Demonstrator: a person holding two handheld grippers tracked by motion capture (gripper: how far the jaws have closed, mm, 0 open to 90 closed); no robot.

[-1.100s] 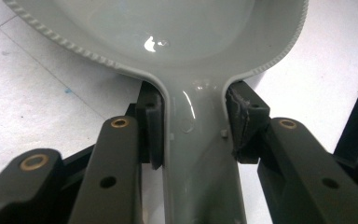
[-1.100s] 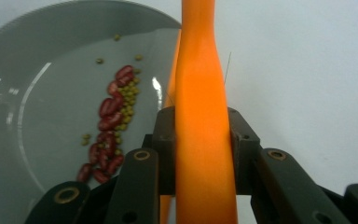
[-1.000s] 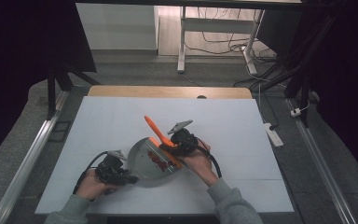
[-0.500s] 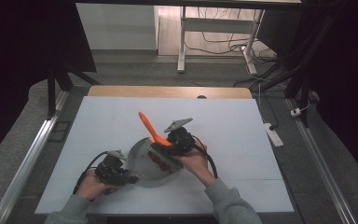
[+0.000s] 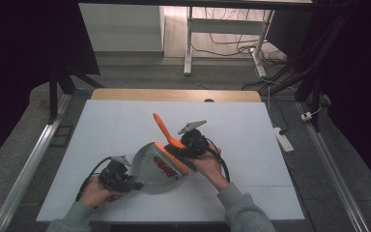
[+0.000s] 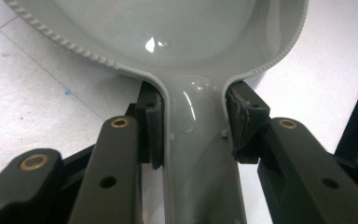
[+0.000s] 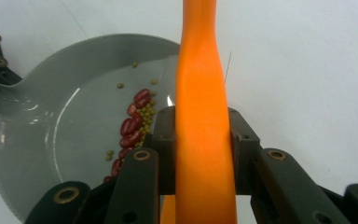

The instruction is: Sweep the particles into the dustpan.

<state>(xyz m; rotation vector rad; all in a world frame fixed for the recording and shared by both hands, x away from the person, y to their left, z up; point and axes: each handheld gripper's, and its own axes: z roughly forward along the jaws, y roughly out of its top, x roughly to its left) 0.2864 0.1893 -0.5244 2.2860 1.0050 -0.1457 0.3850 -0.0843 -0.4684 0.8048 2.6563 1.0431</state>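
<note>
Beans (image 7: 137, 119) are being swept into a grey dustpan (image 5: 147, 169) lying on the white table (image 5: 251, 130).
Left gripper (image 6: 193, 123) is pinching the dustpan's handle; right gripper (image 7: 200, 135) is clamping the orange brush (image 5: 166, 133). Next, probably, sweeping the beans deeper while keeping the pan steady.

lab: rig rails (image 5: 26, 164), cables (image 5: 232, 36)

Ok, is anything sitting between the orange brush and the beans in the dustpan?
Nothing visible. The brush, clamped in the right gripper, stands right beside the beans lying inside the grey dustpan, whose handle the left gripper grips.
</note>
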